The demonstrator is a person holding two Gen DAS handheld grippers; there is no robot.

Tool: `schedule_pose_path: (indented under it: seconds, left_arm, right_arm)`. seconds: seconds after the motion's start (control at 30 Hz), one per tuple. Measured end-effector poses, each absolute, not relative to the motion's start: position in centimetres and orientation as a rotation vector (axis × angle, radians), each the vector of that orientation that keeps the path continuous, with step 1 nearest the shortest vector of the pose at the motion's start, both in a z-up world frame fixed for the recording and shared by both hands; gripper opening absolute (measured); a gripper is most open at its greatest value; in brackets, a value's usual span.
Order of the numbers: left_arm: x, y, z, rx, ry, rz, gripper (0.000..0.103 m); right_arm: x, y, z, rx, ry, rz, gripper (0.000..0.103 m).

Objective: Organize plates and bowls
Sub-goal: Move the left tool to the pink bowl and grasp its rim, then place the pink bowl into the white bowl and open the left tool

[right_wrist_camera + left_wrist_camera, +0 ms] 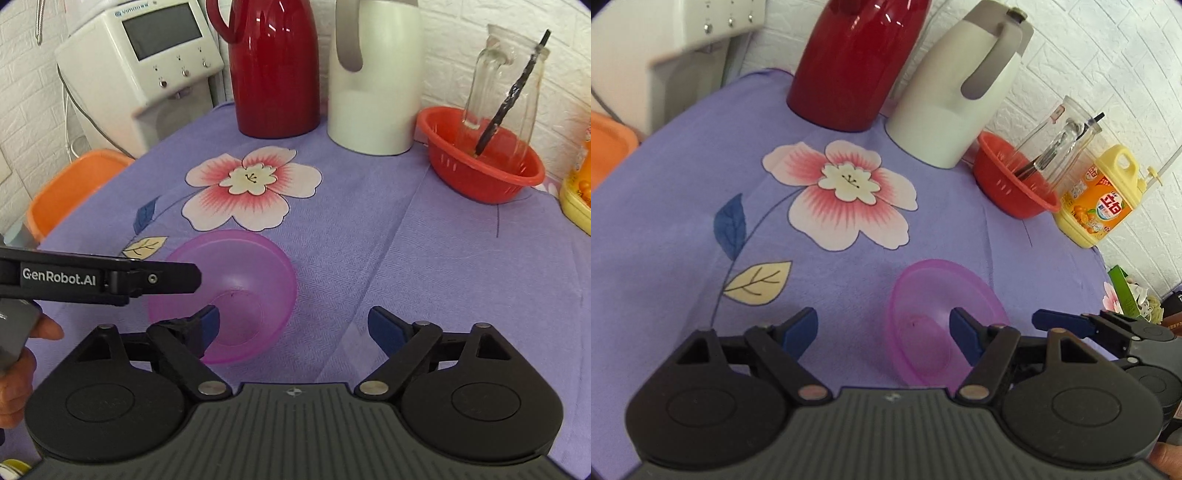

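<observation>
Left tongs (pixel 162 280) partly hide pink bowl (pixel 236 295)

Translucent pink-purple bowl (pixel 236 291) on lilac tablecloth (pixel 406 258), pink-white flower print (pixel 251 188) behind it; beyond that, red thermos (pixel 277 74), white-grey jug (pixel 373 81), red colander (pixel 480 166).

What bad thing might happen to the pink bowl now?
1. The pink bowl looks light and lies between two open grippers, the left gripper and the right gripper. A bump from either may push it across the purple cloth rather than grip it.
2. If both go for it together, their fingers might knock into each other.
</observation>
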State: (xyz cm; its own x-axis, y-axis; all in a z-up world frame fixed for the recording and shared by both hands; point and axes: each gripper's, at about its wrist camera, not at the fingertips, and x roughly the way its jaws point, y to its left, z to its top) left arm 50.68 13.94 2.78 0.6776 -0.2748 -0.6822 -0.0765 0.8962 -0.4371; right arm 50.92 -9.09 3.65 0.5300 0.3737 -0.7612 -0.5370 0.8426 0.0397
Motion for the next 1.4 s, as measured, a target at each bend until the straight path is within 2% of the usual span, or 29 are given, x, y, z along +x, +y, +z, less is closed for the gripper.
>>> schedule_pose_path:
  seconds: [0.33, 0.43, 0.47, 0.5, 0.6, 1.0, 1.4]
  left_arm:
    - [51.7, 12.7, 1.9, -0.411, 0.838, -0.131, 0.070]
    - [51.6, 12.0, 2.0, -0.390, 0.832, -0.131, 0.065]
    - [51.6, 11.8, 1.9, -0.381, 0.827, -0.137, 0.055]
    - [51.4, 11.5, 1.9, -0.375, 0.825, -0.145, 0.045]
    - [51.1, 11.1, 1.9, -0.412, 0.823, -0.152, 0.034]
    - [46.0, 9.1, 5.8, -0.451, 0.779, -0.181, 0.033]
    - [34.9, 2.3, 9.2, -0.403, 0.718, -0.309, 0.033]
  right_arm:
    - [52.2, -7.6, 1.8, -0.241, 0.880, 0.576, 0.103]
    - [52.0, -7.3, 1.7, -0.240, 0.877, 0.580, 0.103]
    - [51.9, -7.2, 1.7, -0.239, 0.873, 0.582, 0.102]
    - [51.8, -7.0, 1.6, -0.244, 0.875, 0.587, 0.091]
    - [51.3, -6.7, 1.6, -0.242, 0.876, 0.618, 0.070]
    - [46.2, -8.2, 5.3, -0.287, 0.813, 0.598, 0.071]
    - [34.7, -14.2, 8.6, -0.288, 0.732, 0.499, 0.077]
